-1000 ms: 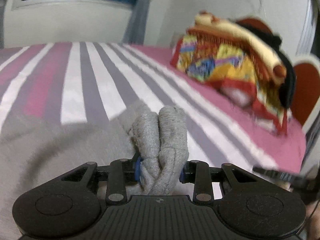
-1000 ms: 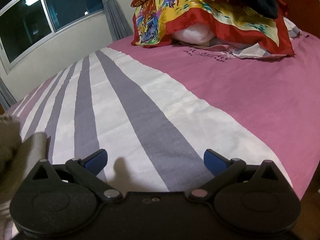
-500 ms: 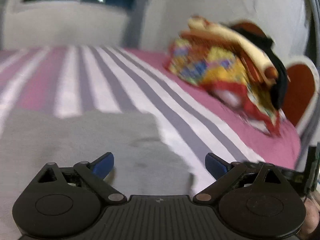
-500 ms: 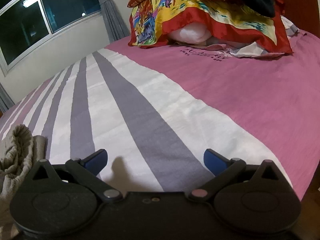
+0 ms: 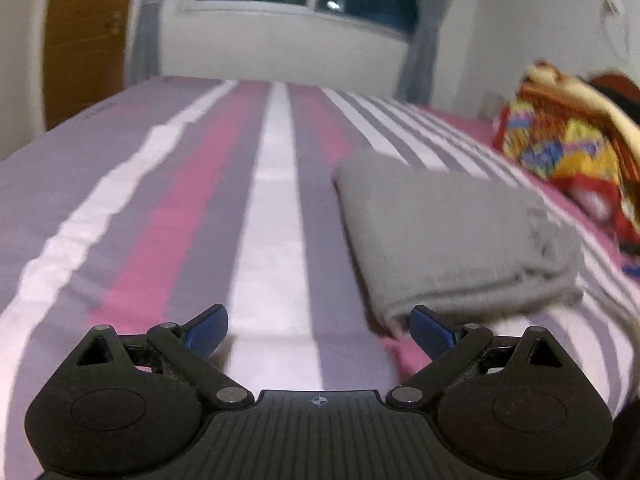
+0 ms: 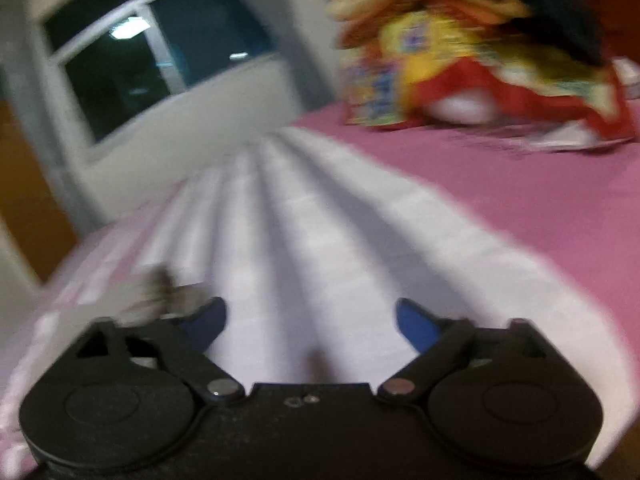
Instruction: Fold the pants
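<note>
Two grippers: we held one in each hand, both over the bed (image 5: 276,216).
Left gripper (image 5: 318,330): we saw its blue pads spread wide with only the striped sheet between them, gripping nothing.
Right gripper (image 6: 311,322): its jaws had just been closing; we still saw the pads apart, with bare white sheet between them and nothing held.
Pants (image 5: 452,232): we found the grey pants lying folded in a flat rectangular stack on the bed, just ahead and to the right of the left gripper, the nearest folded edge just beside its right pad.
Right view: blurred; we made out a grey bunch at the left pad but could not tell what it was.
Bedding pile (image 5: 568,148): colourful, at the far right of the bed, beyond the pants.
Window (image 6: 156,48): dark, behind the bed.
</note>
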The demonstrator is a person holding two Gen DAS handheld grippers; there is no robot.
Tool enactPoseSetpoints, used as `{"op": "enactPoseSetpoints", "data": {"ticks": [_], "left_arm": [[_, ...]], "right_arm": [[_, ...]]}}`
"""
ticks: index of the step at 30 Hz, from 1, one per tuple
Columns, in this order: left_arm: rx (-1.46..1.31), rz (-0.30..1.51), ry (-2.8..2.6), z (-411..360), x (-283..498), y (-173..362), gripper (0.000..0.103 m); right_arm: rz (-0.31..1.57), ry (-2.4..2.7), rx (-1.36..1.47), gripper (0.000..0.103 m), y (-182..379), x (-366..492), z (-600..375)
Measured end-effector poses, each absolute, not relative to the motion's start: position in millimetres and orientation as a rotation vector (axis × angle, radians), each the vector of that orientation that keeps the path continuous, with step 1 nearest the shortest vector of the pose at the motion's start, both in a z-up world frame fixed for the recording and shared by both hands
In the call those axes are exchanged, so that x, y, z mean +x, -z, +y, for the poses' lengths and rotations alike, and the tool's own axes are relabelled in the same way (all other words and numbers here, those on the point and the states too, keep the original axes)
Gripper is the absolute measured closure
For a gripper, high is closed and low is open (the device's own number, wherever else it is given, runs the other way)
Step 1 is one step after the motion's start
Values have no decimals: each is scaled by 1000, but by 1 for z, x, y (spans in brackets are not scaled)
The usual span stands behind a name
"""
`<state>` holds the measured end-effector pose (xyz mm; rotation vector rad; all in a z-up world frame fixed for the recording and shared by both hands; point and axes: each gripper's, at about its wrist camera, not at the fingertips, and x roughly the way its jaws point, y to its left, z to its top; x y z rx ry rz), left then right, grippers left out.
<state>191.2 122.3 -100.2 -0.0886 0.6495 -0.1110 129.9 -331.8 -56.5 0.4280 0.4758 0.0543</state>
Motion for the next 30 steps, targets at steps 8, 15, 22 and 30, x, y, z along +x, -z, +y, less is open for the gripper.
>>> {"op": "enactPoseSetpoints", "data": {"ticks": [8, 15, 22, 30], "left_arm": [[-54, 687, 98, 108, 230, 125, 6], [-87, 681, 129, 113, 237, 138, 6], [-105, 675, 132, 116, 241, 141, 6], [-109, 679, 135, 114, 243, 144, 5]], "right_arm": [[554, -302, 423, 48, 54, 146, -253], [617, -307, 403, 52, 60, 183, -235], [665, -291, 366, 79, 50, 213, -217], [685, -214, 389, 79, 68, 196, -237]]}}
